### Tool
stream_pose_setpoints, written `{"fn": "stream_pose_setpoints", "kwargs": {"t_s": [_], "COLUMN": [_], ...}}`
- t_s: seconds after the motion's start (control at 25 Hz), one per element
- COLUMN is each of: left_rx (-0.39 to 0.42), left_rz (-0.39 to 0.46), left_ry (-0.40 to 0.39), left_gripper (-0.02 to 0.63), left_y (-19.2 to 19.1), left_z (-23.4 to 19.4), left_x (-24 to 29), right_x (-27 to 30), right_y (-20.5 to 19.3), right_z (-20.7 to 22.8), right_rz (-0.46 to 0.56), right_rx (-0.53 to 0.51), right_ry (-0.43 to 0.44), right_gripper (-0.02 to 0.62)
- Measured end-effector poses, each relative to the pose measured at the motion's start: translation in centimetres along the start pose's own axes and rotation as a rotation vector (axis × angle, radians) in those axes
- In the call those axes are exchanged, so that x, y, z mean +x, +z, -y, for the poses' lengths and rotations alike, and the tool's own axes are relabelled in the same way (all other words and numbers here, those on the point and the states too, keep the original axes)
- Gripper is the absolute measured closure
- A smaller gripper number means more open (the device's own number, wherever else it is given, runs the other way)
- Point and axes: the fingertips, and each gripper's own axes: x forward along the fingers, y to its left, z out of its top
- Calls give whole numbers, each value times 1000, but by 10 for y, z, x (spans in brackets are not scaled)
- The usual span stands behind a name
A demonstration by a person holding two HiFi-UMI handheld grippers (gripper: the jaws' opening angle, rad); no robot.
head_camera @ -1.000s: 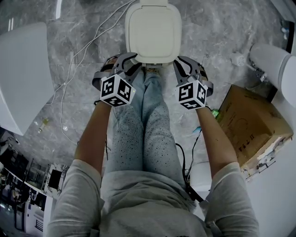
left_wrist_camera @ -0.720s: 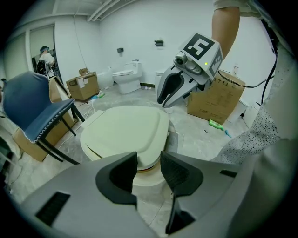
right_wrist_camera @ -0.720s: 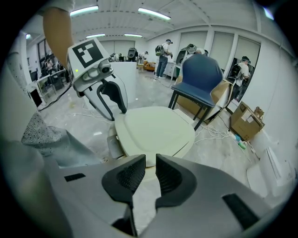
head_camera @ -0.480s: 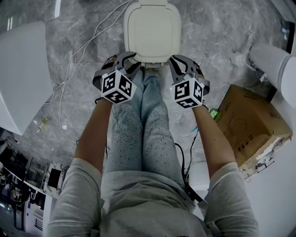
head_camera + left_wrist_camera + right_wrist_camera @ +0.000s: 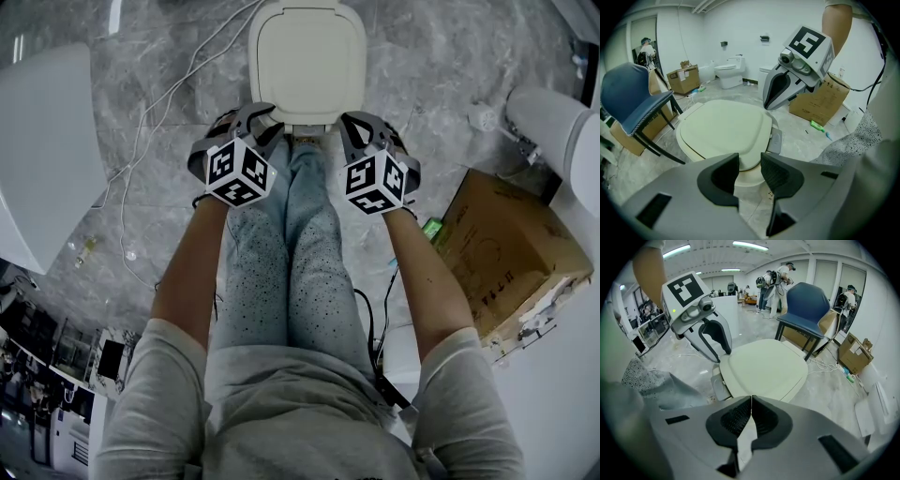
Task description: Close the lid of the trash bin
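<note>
Two empty-handed tools by the lowered lid [image 5: 307, 61]: left gripper [image 5: 750, 165] apart, just narrowing, right gripper [image 5: 751, 401] pressed together, and one stray bump could pop it open.

Trash bin lid [image 5: 307, 61] far edge cut off, bin body seemingly hidden beneath, distant people [image 5: 776, 275] tiny

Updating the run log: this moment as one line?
bin lid: down | left gripper: open, jaws just closing slightly, nothing between | right gripper: shut, empty
</note>
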Motion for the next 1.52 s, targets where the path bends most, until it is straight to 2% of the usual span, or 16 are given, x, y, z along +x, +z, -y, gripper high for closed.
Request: {"fn": "stream_pose_setpoints", "kwargs": {"t_s": [0.36,1.08,1.52], "left_rx": [-11,-39,-26], "left_rz": [-8,-40,-3], "left_ry": [-6,-3,17], "left_gripper": [454,497,561], "left_y": [-3,0,31], "left_z": [-2,-10,-9], "left_x": [2,-1,-35], "right_x": [16,19,-19], "right_y": [-2,-1,27], "right_z": [-8,-8,-3], "right_rz": [-58,-126,-86], "right_rx": [38,54,33], "right_ry": [33,28,-10], "right_gripper": [561,561,561]}}
